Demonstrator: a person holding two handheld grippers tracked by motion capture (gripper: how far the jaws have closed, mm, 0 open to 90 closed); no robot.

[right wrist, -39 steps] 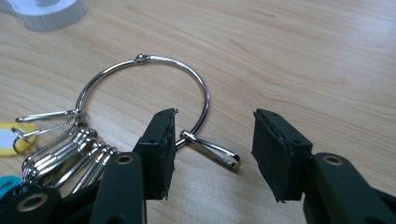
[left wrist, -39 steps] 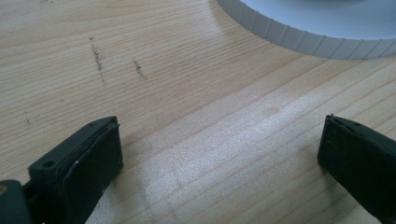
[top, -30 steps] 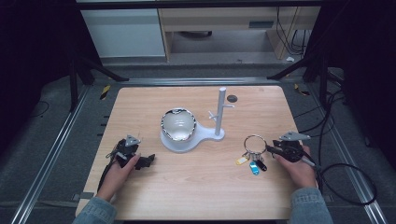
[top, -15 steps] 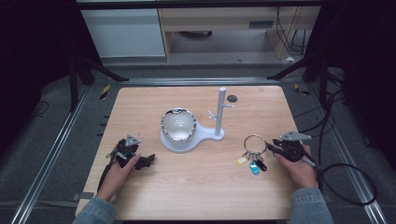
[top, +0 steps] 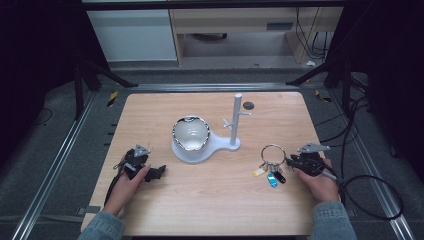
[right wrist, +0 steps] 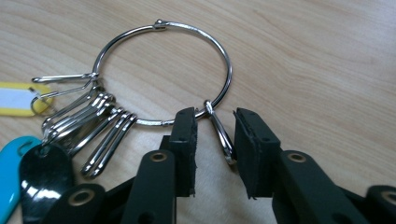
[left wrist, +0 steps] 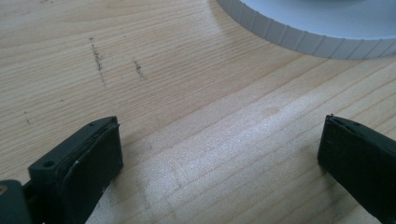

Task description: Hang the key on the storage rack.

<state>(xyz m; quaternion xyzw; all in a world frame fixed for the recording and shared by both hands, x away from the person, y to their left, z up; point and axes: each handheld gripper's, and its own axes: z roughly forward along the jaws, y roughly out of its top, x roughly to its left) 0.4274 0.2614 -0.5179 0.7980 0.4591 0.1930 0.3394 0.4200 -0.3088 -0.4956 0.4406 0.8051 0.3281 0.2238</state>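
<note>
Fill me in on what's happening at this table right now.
A person holds a two-jaw gripper in each hand over a wooden table. The right gripper is at a large key ring with coloured tags, its jaws straddling a small clip on the ring but not closed on it. The left gripper rests open on bare wood near the white stand, whose base holds a shiny bowl.

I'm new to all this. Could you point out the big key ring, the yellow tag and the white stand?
key ring [right wrist: 219,46]: right gripper view, its upper wire arc.
yellow tag [right wrist: 14,99]: right gripper view, its label.
white stand [top: 236,120]: high view, its upright post.
</note>
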